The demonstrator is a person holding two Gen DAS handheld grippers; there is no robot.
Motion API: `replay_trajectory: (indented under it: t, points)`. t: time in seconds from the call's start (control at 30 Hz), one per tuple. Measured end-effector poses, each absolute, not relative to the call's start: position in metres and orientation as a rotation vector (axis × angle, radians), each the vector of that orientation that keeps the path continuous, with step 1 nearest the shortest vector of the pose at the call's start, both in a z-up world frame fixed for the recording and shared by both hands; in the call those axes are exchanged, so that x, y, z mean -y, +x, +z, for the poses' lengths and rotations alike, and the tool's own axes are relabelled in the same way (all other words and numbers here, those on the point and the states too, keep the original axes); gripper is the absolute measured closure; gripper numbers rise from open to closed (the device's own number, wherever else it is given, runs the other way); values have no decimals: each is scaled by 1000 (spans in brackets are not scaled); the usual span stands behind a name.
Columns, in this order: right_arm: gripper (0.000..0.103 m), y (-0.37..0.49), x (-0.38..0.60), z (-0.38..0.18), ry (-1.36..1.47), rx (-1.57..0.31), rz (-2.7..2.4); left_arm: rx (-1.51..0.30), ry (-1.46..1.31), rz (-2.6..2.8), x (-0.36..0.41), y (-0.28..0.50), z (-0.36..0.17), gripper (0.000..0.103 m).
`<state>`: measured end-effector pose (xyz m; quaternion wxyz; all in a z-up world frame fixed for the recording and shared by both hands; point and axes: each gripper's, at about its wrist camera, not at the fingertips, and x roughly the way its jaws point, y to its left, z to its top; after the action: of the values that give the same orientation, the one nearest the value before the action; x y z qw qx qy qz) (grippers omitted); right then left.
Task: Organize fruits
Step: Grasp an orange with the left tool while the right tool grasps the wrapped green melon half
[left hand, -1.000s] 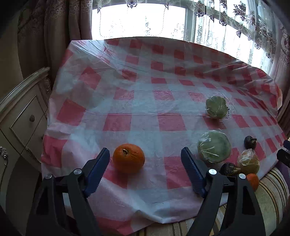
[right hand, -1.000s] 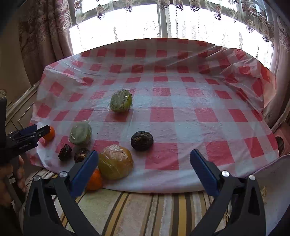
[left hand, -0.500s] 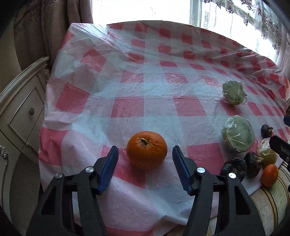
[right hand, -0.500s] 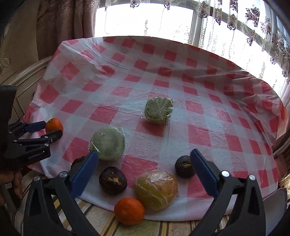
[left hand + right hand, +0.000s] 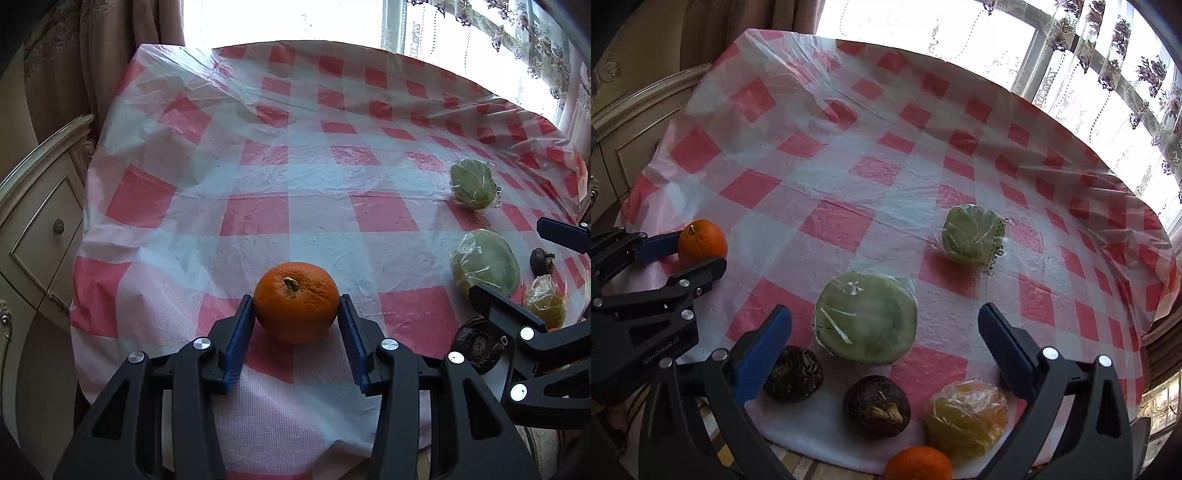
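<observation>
Left gripper (image 5: pixel 296 314): black frame, ribbed blue pads; jaws have just been closing, and the pads now touch both flanks of the orange, pinching it.
Orange (image 5: pixel 296 302): round, dimpled skin, dry stem stub facing up; sits on the cloth near its front left edge, well apart from the other fruit.
Right gripper (image 5: pixel 886 345): same build, jaws spread wide; nothing between the pads. It hangs over the fruit cluster at the cloth's front right.
Large green fruit (image 5: pixel 866 318): flattened round, in clear crinkled film; lies in the right gripper's gap as seen from its camera, pads clear of it.
Small green fruit (image 5: pixel 972 235): rounded, film-wrapped, a printed label at its side; farther back on the cloth.
Yellow fruit (image 5: pixel 966 419): lumpy, in glossy film; near the front edge.
Dark fruits (image 5: pixel 877 406): two round, rough, brown-black pieces with woody stem ends, side by side before the large green fruit; a third, smaller one shows in the left view.
Second orange (image 5: pixel 918 463): at the very front edge; whether it rests on the cloth I cannot tell.
Containers: fruit lies loose; film wraps are the only enclosure.
Tablecloth (image 5: pixel 314 177): thin red-and-white checked plastic, wrinkled, draped over the table.
Room: cream cabinet (image 5: pixel 37 221) with a knobbed drawer at left; brown curtains and patterned lace at a bright window behind.
</observation>
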<state>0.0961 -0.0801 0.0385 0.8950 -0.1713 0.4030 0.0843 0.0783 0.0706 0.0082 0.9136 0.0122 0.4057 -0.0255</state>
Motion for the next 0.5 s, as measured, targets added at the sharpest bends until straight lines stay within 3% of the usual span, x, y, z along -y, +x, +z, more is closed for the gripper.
replay_trajectory:
  t: [0.13, 0.2, 0.37, 0.43, 0.5]
  points:
    - [2, 104, 78, 32, -355, -865, 164, -833, 22, -53, -71, 78, 8, 58]
    - [7, 106, 77, 29, -354, -879, 167, -834, 23, -52, -71, 78, 8, 58]
    - [35, 110, 79, 24, -331, -913, 184, -834, 22, -53, -71, 78, 9, 58]
    - [41, 110, 81, 24, -312, -915, 199, -833, 20, -53, -71, 78, 9, 58]
    - [41, 109, 85, 24, -286, -914, 208, -830, 16, -53, -72, 78, 11, 58]
